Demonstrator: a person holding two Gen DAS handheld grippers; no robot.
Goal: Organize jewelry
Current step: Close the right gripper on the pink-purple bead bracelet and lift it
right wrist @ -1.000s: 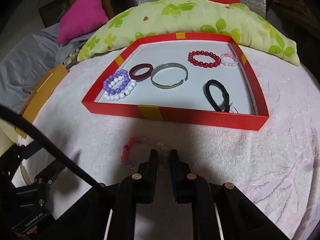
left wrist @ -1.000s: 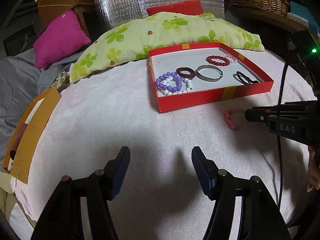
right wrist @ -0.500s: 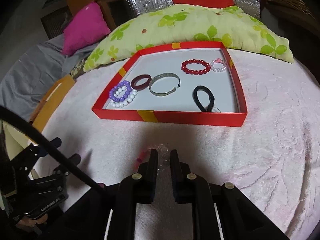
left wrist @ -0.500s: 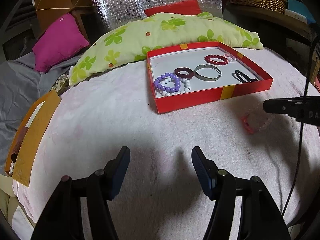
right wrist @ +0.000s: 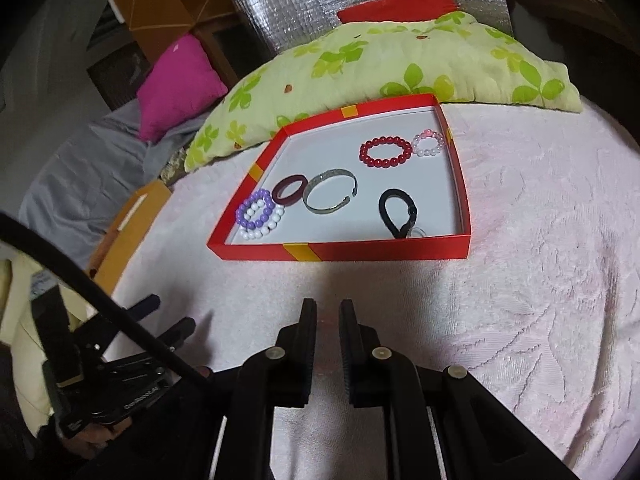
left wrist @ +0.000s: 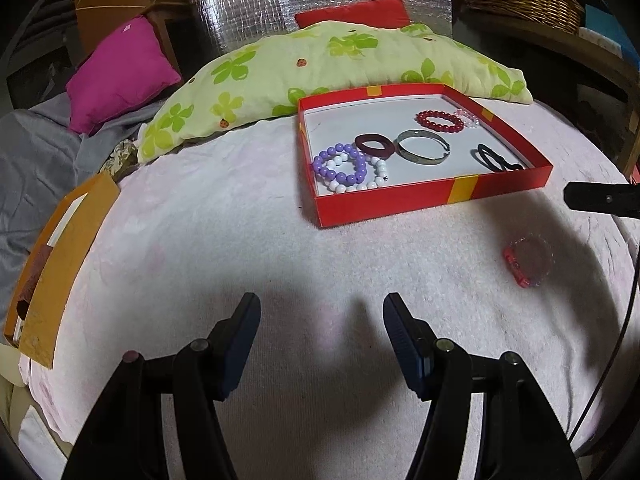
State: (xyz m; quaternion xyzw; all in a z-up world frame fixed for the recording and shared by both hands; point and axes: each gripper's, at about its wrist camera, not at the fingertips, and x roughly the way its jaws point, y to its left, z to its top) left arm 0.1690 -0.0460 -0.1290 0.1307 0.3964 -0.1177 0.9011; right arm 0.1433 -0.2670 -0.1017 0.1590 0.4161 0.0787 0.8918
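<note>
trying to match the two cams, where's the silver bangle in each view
Left wrist: the silver bangle lies in the red box, right of centre in the upper half, just right of the dark red ring.
Right wrist: the bangle sits near the picture's centre, again just right of that ring.
Shared landmark: the yellow stripe on the box's near wall.

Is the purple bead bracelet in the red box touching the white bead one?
Touching. In the right wrist view the purple bead bracelet lies overlapped on the white bead bracelet, their beads pressed together with no gap; the left wrist view agrees.
</note>
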